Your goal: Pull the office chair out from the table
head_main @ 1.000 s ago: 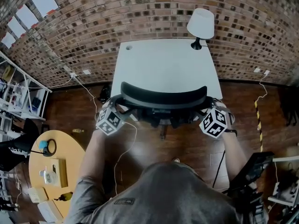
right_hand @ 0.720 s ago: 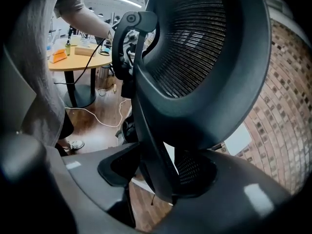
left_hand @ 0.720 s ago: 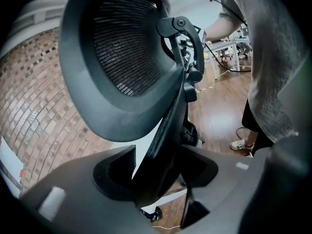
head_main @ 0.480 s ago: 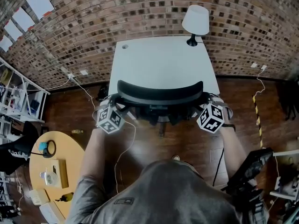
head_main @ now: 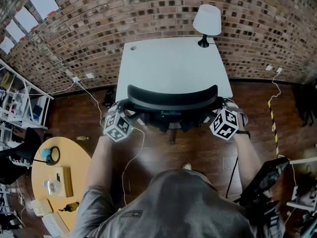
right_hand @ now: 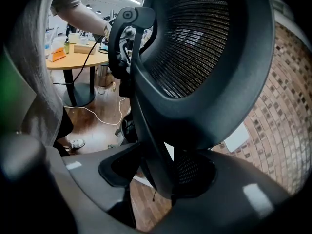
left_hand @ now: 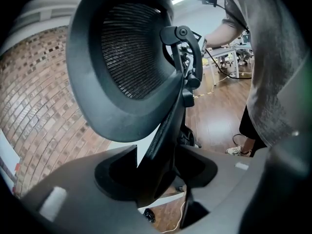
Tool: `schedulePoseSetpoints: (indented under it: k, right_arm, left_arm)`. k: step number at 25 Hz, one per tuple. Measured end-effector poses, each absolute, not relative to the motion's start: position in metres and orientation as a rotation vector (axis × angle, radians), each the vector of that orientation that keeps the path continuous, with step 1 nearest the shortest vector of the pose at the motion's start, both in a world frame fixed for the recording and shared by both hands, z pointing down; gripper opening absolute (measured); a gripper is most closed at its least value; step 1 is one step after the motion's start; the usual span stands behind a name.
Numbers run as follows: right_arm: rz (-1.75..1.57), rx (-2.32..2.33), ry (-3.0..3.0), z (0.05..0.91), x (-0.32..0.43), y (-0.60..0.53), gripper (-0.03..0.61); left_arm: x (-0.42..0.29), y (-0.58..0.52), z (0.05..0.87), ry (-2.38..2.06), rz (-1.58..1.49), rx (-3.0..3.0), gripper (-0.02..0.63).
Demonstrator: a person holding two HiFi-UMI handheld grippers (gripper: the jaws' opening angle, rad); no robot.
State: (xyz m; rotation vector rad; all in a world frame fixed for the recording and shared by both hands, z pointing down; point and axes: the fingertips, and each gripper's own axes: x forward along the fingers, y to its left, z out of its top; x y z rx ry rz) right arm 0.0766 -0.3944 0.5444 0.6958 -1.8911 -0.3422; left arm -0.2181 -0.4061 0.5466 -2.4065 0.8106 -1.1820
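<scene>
The black office chair's curved backrest (head_main: 172, 97) stands at the near edge of the white table (head_main: 173, 63), its seat tucked under. My left gripper (head_main: 128, 109) is at the backrest's left end and my right gripper (head_main: 216, 109) at its right end. In the left gripper view the mesh backrest (left_hand: 126, 57) fills the frame, and the left gripper (left_hand: 158, 172) is shut on the backrest's rim strut (left_hand: 163, 130). In the right gripper view the right gripper (right_hand: 158, 172) is likewise shut on the backrest's (right_hand: 195, 48) rim.
A white lamp (head_main: 207, 21) stands at the table's far right corner, against a brick wall. A round wooden table (head_main: 54, 177) with small items sits at the near left, with shelves (head_main: 15, 103) behind it. Cables (head_main: 133, 152) run over the wooden floor. Black gear (head_main: 262, 182) stands at the near right.
The head view has shifted slightly. Both grippers stay at the ends of the backrest, and the chair keeps its place against the table.
</scene>
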Motion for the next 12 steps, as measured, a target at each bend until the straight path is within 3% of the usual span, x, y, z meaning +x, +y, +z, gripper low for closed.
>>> schedulePoseSetpoints:
  k: [12]
  right_arm:
    - [-0.325,0.727,-1.878,0.544,0.082,-0.342,0.229]
  left_arm:
    - [-0.213,-0.353,0.542,0.768,-1.124,-2.457,0.231]
